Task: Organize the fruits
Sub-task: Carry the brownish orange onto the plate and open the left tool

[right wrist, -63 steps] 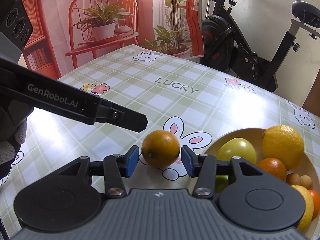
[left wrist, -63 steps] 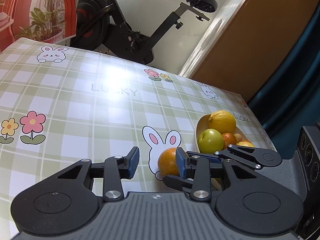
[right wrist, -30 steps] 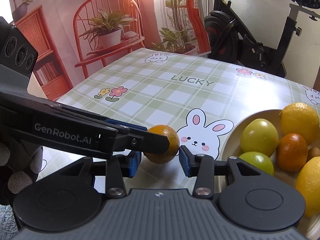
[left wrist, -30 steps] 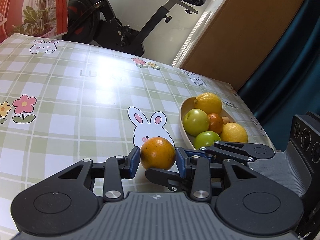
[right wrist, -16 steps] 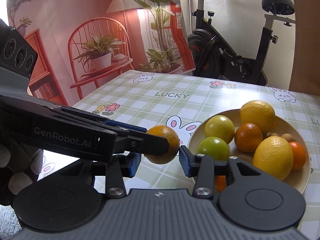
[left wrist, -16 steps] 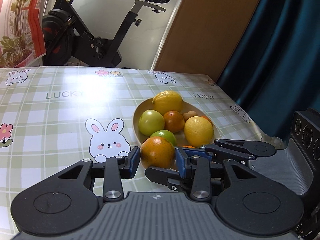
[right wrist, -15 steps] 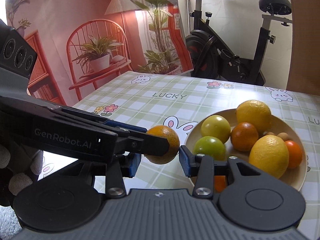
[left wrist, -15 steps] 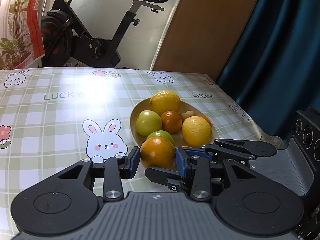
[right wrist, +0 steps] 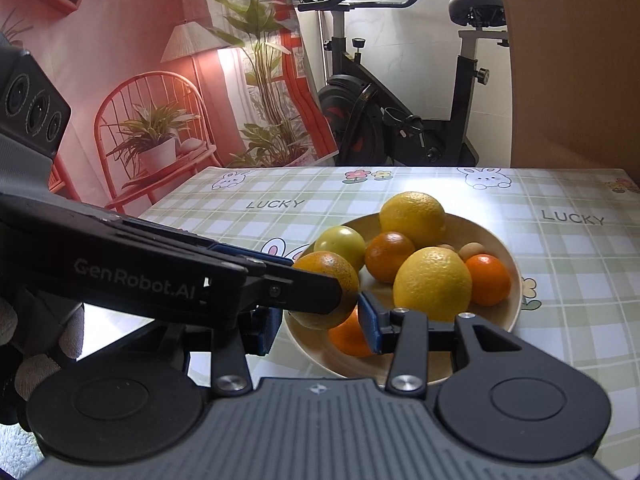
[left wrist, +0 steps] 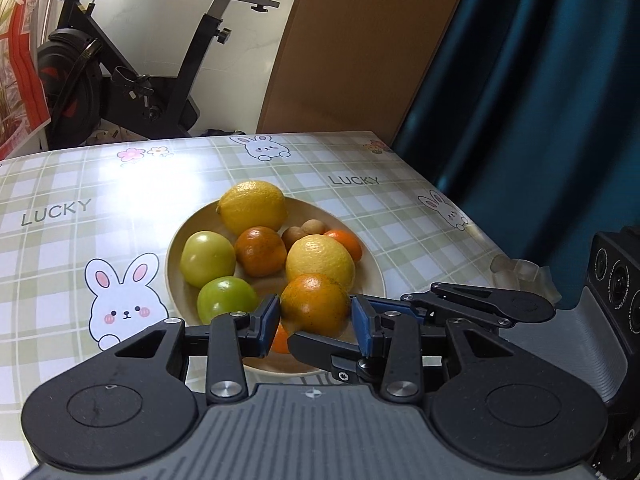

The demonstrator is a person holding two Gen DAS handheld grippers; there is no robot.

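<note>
My left gripper (left wrist: pixel 314 322) is shut on an orange (left wrist: pixel 314 305) and holds it above the near part of a beige bowl (left wrist: pixel 374 276). The orange also shows in the right wrist view (right wrist: pixel 330 270), partly hidden by the left gripper's finger. The bowl (right wrist: pixel 508 308) holds two lemons (left wrist: pixel 253 206), two green fruits (left wrist: pixel 207 258), several small oranges (left wrist: pixel 260 250) and small brown fruits (left wrist: pixel 304 231). My right gripper (right wrist: pixel 318 330) is open just behind the held orange, its jaws on either side of it, apart from it.
The table (left wrist: pixel 72 184) has a green checked cloth with rabbit prints. An exercise bike (left wrist: pixel 132 80) stands beyond the far edge. A dark blue curtain (left wrist: pixel 540 80) hangs off the right edge. A clear plastic piece (left wrist: pixel 520 270) lies near that edge.
My left gripper closed on the orange on the cloth, lifted it and carried it right, over the bowl. My right gripper followed alongside, staying open.
</note>
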